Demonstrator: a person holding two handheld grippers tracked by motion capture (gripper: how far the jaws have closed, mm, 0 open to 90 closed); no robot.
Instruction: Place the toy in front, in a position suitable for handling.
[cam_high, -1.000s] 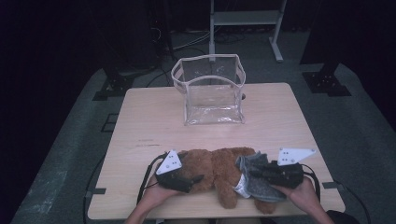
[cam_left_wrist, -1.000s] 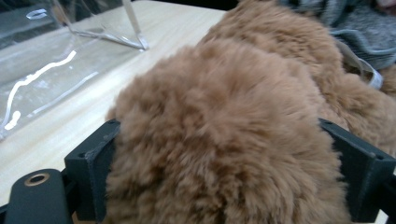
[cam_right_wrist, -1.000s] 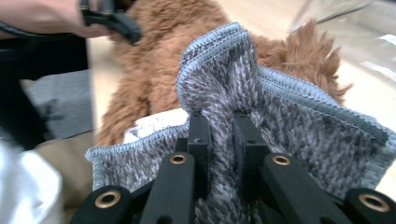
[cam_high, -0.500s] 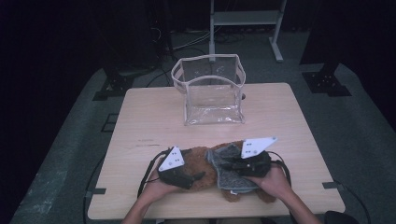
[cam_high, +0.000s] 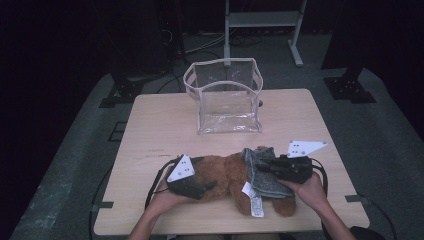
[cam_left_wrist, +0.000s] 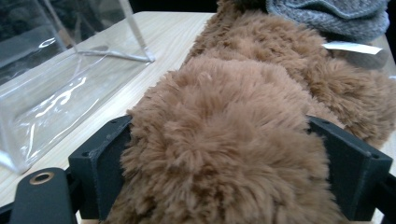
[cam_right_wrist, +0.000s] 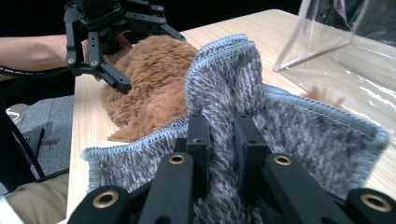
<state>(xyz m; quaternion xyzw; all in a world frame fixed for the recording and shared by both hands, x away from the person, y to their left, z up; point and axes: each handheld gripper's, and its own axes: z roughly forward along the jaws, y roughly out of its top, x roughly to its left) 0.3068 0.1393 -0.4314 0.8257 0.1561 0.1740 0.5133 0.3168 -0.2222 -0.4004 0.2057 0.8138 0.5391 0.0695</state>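
My right gripper (cam_right_wrist: 219, 140) is pinching the grey knit garment (cam_right_wrist: 280, 126) to work it along the plush bear (cam_high: 227, 172), which my left gripper (cam_left_wrist: 224, 154) is clamping steady at the table's (cam_high: 165, 125) near edge.

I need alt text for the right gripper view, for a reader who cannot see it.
The right gripper pinches a fold of grey knitted cloth between its two black jaws. Behind it lies a brown plush toy, held by the left gripper, on a wooden table beside a clear plastic bag.
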